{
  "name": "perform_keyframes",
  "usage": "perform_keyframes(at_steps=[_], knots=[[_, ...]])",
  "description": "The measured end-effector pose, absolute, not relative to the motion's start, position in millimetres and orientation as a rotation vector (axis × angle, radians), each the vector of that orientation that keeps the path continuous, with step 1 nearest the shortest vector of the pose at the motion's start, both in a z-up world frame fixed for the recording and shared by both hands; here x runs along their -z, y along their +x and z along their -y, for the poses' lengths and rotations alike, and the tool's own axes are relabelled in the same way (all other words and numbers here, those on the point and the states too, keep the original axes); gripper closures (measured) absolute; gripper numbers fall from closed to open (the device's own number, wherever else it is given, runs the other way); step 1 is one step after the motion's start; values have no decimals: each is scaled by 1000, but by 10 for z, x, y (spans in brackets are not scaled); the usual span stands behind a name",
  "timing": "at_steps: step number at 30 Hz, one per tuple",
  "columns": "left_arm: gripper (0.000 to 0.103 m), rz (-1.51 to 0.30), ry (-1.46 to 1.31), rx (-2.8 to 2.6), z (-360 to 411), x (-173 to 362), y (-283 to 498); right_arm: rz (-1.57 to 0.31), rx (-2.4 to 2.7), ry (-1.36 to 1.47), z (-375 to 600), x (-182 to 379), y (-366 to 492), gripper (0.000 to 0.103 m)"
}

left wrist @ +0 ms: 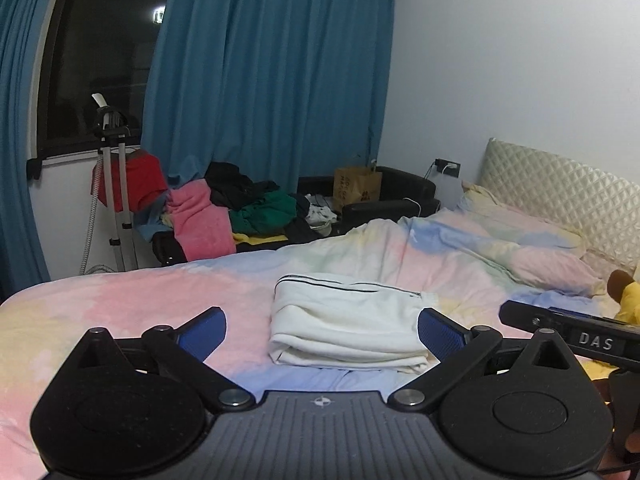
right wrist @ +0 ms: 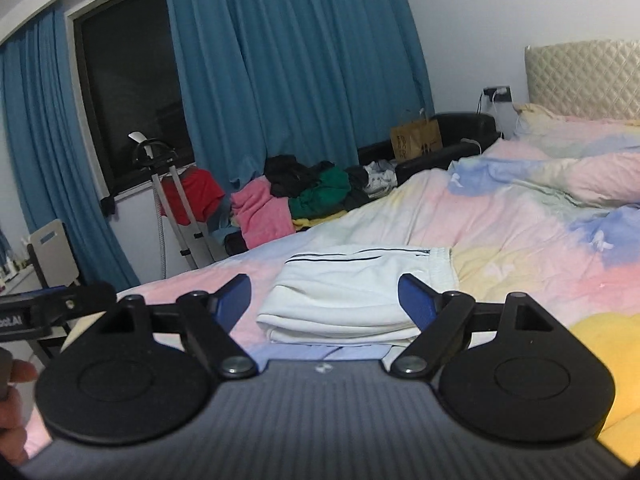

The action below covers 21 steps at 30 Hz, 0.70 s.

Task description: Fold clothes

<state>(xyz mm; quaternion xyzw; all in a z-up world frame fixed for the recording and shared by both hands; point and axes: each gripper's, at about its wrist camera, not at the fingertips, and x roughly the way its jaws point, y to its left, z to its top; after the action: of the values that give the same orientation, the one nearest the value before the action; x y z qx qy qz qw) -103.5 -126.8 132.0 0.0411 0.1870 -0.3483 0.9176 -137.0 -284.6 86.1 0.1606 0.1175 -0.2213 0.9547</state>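
A white garment with a thin dark stripe (left wrist: 346, 322) lies folded in a neat stack on the pastel bedspread (left wrist: 120, 300). It also shows in the right wrist view (right wrist: 352, 300). My left gripper (left wrist: 322, 330) is open and empty, its blue pads wide apart just in front of the stack. My right gripper (right wrist: 324, 300) is open and empty too, hovering short of the same stack. Part of the right gripper's body (left wrist: 568, 330) shows at the right of the left wrist view.
A pile of unfolded clothes (left wrist: 240, 208), pink, green, black and red, lies on a dark sofa beyond the bed. A garment steamer stand (left wrist: 114, 184) stands by the window. A paper bag (left wrist: 356, 188), pillows (left wrist: 520, 240) and headboard (left wrist: 560, 196) are at the right. A yellow item (left wrist: 630, 300) lies at the far right.
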Motion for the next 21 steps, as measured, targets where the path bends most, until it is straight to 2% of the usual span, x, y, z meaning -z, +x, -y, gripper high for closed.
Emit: perform_keyframes(at_steps=[11, 21], knots=[[0, -382, 71, 637, 1095, -695, -954, -211, 530, 238, 2593, -351, -1197, 21], [0, -337, 53, 667, 1070, -444, -998, -289, 573, 155, 2490, 45, -1001, 21]])
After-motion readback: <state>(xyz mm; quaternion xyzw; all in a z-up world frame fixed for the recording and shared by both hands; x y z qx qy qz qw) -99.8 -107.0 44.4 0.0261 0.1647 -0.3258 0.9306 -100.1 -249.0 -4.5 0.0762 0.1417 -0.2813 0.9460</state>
